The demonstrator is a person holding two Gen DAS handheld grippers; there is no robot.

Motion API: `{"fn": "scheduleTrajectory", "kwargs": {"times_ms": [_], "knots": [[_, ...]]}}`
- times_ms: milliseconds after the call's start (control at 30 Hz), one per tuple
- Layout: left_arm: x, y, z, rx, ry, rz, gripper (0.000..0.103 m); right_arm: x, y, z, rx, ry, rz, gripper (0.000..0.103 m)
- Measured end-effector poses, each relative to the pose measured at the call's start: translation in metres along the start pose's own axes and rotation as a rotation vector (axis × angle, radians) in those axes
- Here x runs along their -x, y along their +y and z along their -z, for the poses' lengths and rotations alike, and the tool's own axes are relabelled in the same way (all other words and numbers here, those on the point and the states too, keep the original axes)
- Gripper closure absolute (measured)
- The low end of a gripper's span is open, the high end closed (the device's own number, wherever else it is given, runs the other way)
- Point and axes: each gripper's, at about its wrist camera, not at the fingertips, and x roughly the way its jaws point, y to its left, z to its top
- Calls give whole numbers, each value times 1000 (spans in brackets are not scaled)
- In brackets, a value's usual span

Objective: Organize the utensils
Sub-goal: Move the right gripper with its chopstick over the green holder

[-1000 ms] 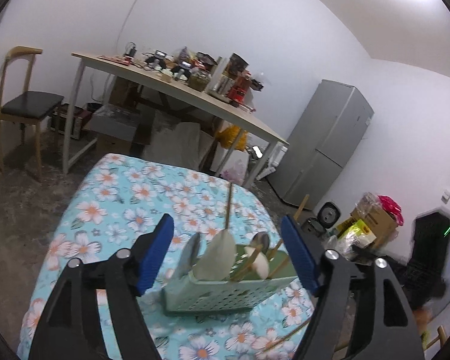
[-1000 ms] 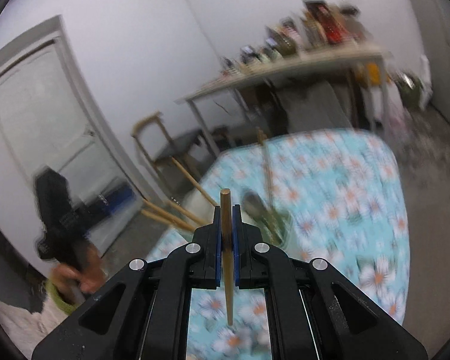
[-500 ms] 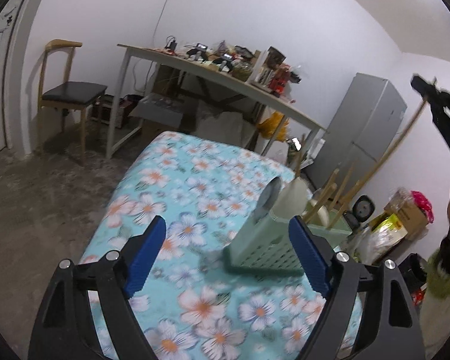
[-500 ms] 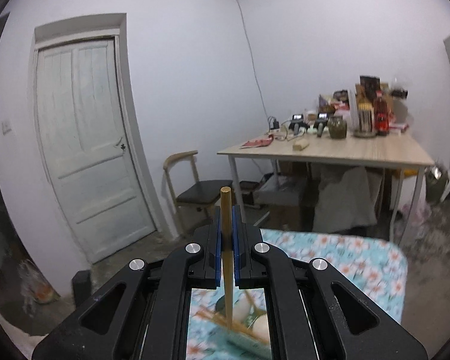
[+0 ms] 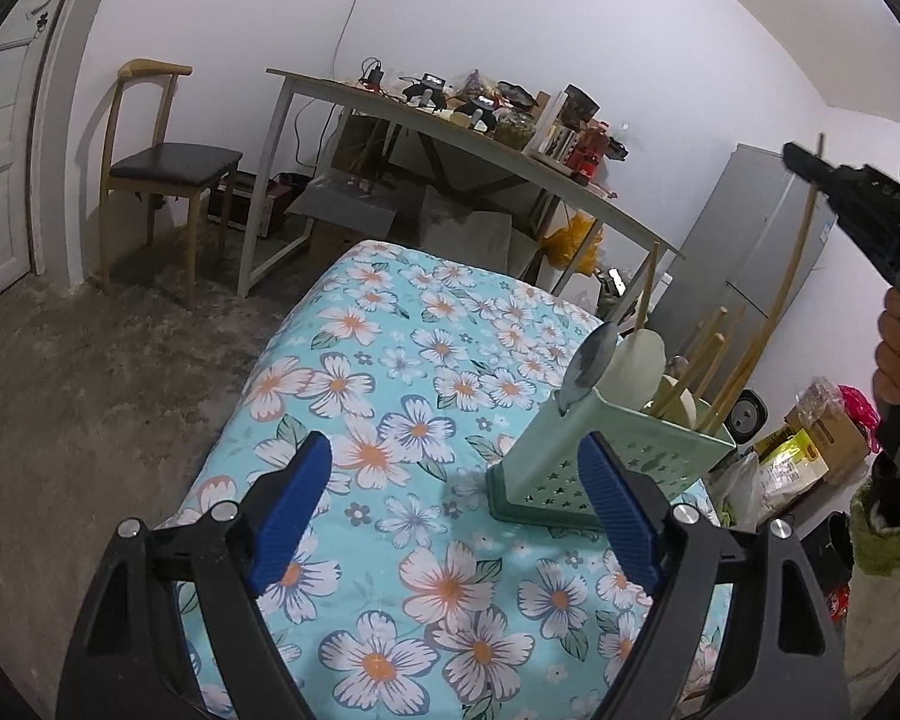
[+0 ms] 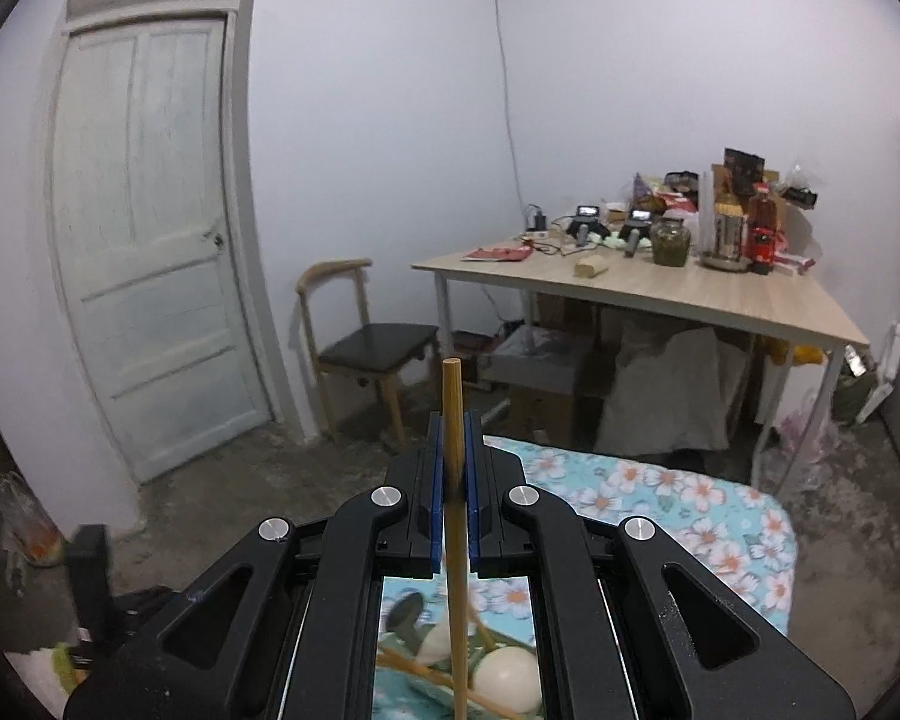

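Observation:
In the left wrist view a pale green perforated utensil holder [image 5: 606,456] stands on the floral tablecloth [image 5: 390,372]. It holds a metal spoon [image 5: 588,360], a white spoon [image 5: 633,366] and several wooden chopsticks [image 5: 696,360]. My left gripper [image 5: 456,504] is open and empty, with the holder just past its right fingertip. High at the right, my right gripper [image 5: 810,165] is shut on a long chopstick [image 5: 795,264] that slants down to the holder's top. In the right wrist view the right gripper [image 6: 453,462] clamps that chopstick [image 6: 452,408] upright, and the holder [image 6: 450,660] shows below.
A cluttered wooden table [image 5: 450,120], a chair [image 5: 162,168] and a grey refrigerator [image 5: 750,252] stand behind. Bags and boxes [image 5: 810,444] lie on the floor at the right. A white door [image 6: 150,240] is on the left wall. The cloth's left edge drops to bare concrete floor.
The holder, first between the left fingers, now stands off to their right, and the left jaws are slightly wider. The right gripper has risen with the chopstick and now looks level across the room.

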Motion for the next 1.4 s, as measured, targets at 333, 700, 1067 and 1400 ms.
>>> {"fn": "scheduleTrajectory", "kwargs": {"times_ms": [333,700,1067,1400], "knots": [[-3,-2,4,11,3,13,21,30,13,-46,47,-131,-42,99],[4,12,13,50,-1,-33,21,-17,2,-26,84,-63,29,99],[2,16,16,58,10,-37,21,-39,-4,4,95,2,21,99],[-2,12,17,56,19,-35,21,-43,-2,16,126,47,20,99]]}}
